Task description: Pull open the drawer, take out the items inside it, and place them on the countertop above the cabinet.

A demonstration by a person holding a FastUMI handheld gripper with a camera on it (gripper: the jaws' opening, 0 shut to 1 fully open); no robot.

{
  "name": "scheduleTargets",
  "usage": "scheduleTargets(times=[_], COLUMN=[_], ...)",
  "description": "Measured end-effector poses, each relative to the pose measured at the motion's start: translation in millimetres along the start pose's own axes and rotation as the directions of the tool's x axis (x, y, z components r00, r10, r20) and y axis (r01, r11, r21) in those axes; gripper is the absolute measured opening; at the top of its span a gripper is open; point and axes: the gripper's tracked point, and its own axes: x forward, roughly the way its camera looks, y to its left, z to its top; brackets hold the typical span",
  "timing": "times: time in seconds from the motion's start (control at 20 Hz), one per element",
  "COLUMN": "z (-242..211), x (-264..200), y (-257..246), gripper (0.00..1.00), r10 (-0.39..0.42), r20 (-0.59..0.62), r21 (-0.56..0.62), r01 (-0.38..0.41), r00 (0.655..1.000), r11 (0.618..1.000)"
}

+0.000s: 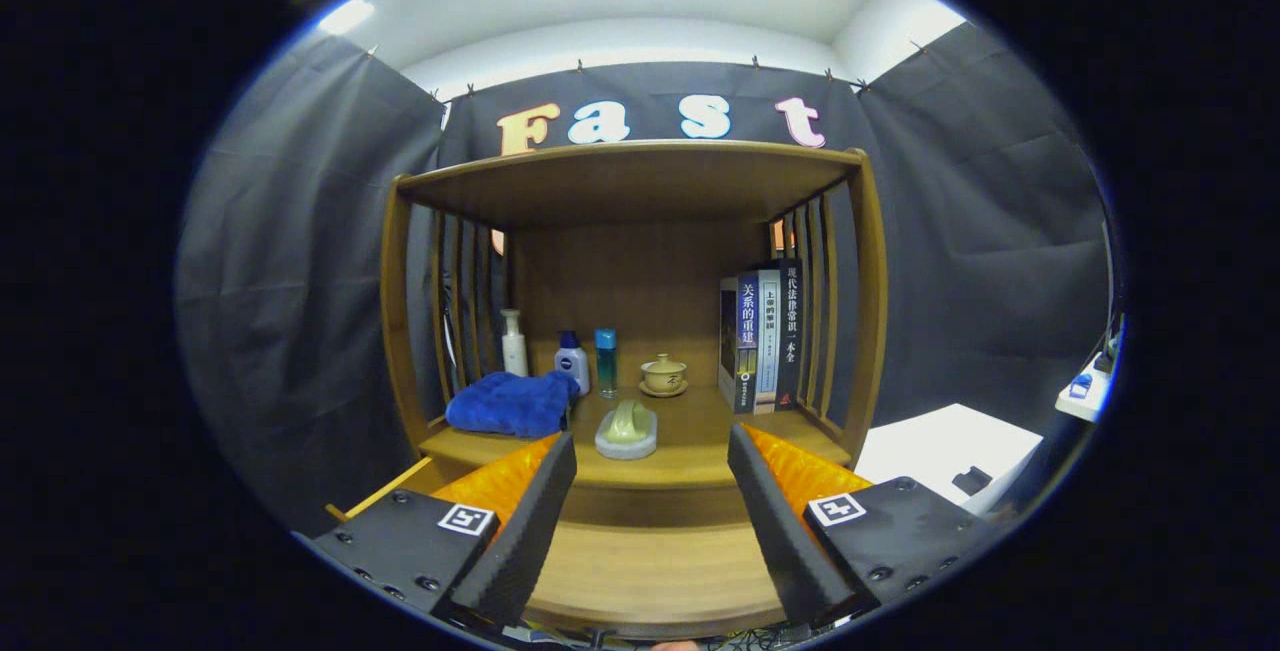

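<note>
The drawer appears to be the wooden panel low between the jaws, but whether it is pulled out or shut is hard to tell; its inside and handle are cut off below. The gripper is empty, its jaws spread wide apart. Just beyond them on the counter lie a blue towel and a pale soap dish holding a green piece; these two, nearest the front edge, may already have come out of the drawer, though that is a guess. Farther back stand a white bottle, a blue-capped bottle, a slim blue tube, a lidded cup on a saucer and upright books. What remains inside is hidden.
</note>
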Motion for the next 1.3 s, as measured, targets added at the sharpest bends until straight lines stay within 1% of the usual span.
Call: scheduleTargets(times=[0.15, 0.3, 0.4, 0.55, 0.65, 0.75, 0.85, 1.05, 1.2, 1.3], z=[-13.0, -24.3, -39.4, -69.7, -89.6, -100.2, -120.2, -162.2, -170.9, -179.4], x=[-28.9, -50.4, -60.8, -69.6, -73.7, -72.6, -72.6, -68.5, -65.0, -62.2], y=[19.7, 36.3, 41.8, 53.0, 56.0, 63.8, 63.4, 47.7, 37.7, 41.1], gripper=[0.98, 0.98, 0.98, 0.98, 0.98, 0.98, 0.98, 0.98, 0.98, 0.98], r10=[-0.004, -0.015, -0.037, -0.04, -0.061, -0.048, -0.041, -0.083, -0.092, -0.071], r20=[0.026, 0.049, 0.065, 0.075, 0.061, 0.061, 0.047, 0.0, 0.007, -0.005], r21=[-0.017, 0.009, 0.024, 0.01, 0.027, 0.054, 0.058, 0.038, 0.022, 0.027], r01=[0.004, 0.014, 0.036, 0.04, 0.059, 0.044, 0.039, 0.083, 0.091, 0.072], r00=[1.0, 0.999, 0.997, 0.996, 0.996, 0.997, 0.998, 0.997, 0.996, 0.997], r11=[1.0, 1.0, 0.999, 0.999, 0.998, 0.998, 0.998, 0.996, 0.996, 0.997])
